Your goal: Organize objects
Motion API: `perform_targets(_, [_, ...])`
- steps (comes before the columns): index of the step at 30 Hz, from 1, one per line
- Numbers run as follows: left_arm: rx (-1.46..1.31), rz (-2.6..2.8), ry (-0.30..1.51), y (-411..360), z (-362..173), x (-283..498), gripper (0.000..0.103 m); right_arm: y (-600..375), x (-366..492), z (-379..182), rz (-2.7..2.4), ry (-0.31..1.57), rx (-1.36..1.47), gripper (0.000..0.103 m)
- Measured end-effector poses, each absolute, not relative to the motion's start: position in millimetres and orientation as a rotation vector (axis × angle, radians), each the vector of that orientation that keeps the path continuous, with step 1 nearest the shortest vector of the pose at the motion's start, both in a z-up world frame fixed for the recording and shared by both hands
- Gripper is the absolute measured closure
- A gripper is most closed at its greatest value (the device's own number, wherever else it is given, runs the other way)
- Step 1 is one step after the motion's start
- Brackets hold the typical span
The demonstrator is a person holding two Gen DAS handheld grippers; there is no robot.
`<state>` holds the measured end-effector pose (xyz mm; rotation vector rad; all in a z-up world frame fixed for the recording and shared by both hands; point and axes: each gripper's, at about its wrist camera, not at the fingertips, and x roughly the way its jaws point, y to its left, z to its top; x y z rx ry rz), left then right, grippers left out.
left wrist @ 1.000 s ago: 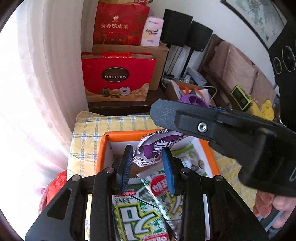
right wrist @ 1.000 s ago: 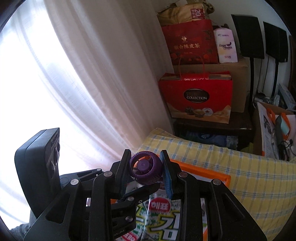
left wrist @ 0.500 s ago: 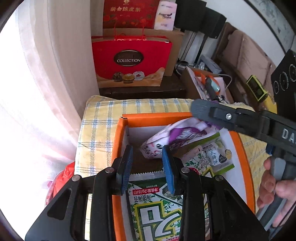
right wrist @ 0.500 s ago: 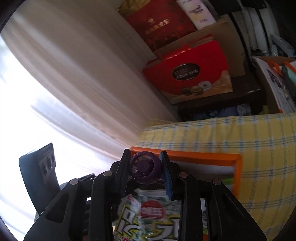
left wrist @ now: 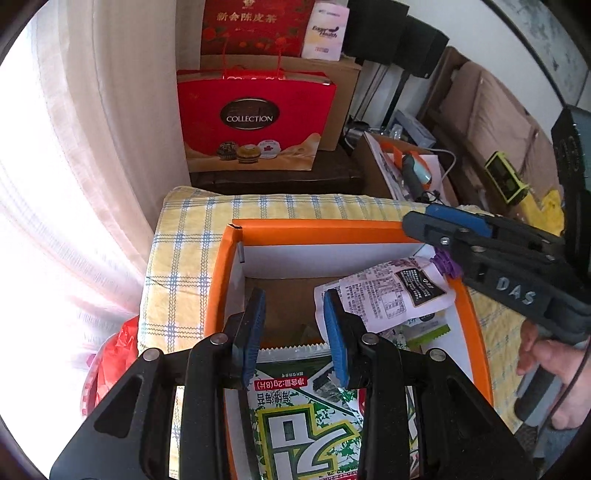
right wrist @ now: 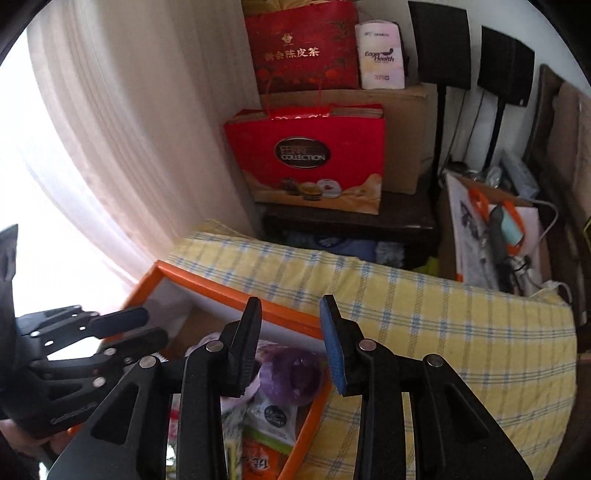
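The right gripper (right wrist: pixel 290 341) had just been opening, its jaws apart above the purple-capped pouch (right wrist: pixel 291 373) in the orange box (left wrist: pixel 317 230). The left gripper (left wrist: pixel 291 332) gaped empty over a green packet (left wrist: pixel 295 417) marked "2g(8片)"; beyond stood a red "COLLECTION" bag (left wrist: pixel 251 118).

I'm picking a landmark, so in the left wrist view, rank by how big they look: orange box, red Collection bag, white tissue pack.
1. orange box
2. red Collection bag
3. white tissue pack
The box is nearest the camera, so true sizes may differ.
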<state>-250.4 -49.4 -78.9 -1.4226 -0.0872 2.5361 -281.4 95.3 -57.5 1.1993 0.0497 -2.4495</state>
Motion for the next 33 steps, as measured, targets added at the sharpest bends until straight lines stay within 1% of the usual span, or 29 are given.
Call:
perform_targets(4, [-1.426, 2.533, -0.106, -54.8, -74.8, -245.0, 0.073, 84.9, -272.3, -59.2, -2.469, 0.088, 1.150, 0.067])
perform_targets(7, [-1.410, 2.545, -0.120, -59.8, -69.7, -239.4, 0.073, 72.8, -262.6, -60.8, -2.461, 0.128, 1.105, 0.063])
perform_targets(13, [-1.418, 2.542, -0.123, -66.2, -67.7, -229.1, 0.072, 67.0, -260.8, -64.3, -2.415, 0.022, 1.111, 0.065])
perform_targets(15, [-1.421, 2.536, -0.112, -65.6, -67.8, -225.2, 0.070, 70.1, -260.4, -62.2, -2.414, 0.014, 1.128, 0.064])
perform_targets(16, [-1.422, 2.538, -0.111, -65.5, -67.5, -222.6, 0.062, 71.9, -259.5, -60.2, -2.414, 0.007, 1.130, 0.064])
perform_targets(17, [-1.421, 2.546, -0.111, -65.9, -67.0, -220.0, 0.051, 75.1, -257.4, -56.8, -2.419, 0.005, 1.127, 0.064])
perform_targets(18, [-1.414, 2.554, -0.116, -66.1, -65.9, -216.3, 0.046, 77.2, -255.7, -54.1, -2.417, 0.004, 1.126, 0.063])
perform_targets(19, [-1.404, 2.559, -0.124, -66.2, -64.8, -213.3, 0.038, 79.9, -253.9, -51.6, -2.410, 0.000, 1.127, 0.058])
perform_targets(20, [-1.393, 2.562, -0.134, -66.6, -63.1, -210.2, 0.034, 83.2, -250.8, -48.1, -2.402, 0.001, 1.127, 0.055])
perform_targets(22, [-1.374, 2.557, -0.165, -68.1, -58.8, -203.1, 0.032, 90.4, -242.7, -40.8, -2.401, 0.024, 1.116, 0.049])
perform_targets(24, [-1.361, 2.555, -0.185, -69.6, -54.6, -197.1, 0.027, 99.4, -230.7, -33.0, -2.422, 0.066, 1.114, 0.045])
perform_targets(26, [-1.356, 2.567, -0.188, -70.2, -50.0, -190.0, 0.019, 108.9, -218.7, -26.7, -2.431, 0.096, 1.114, 0.041])
perform_targets(29, [-1.356, 2.584, -0.194, -71.3, -43.7, -175.2, 0.011, 124.9, -196.2, -20.1, -2.463, 0.151, 1.120, 0.031])
perform_targets(31, [-1.355, 2.588, -0.205, -72.2, -40.8, -164.0, 0.009, 137.2, -180.4, -17.9, -2.482, 0.156, 1.136, 0.022])
perform_targets(33, [-1.354, 2.592, -0.203, -72.9, -39.5, -152.0, 0.008, 145.2, -167.1, -17.0, -2.490, 0.161, 1.139, 0.022])
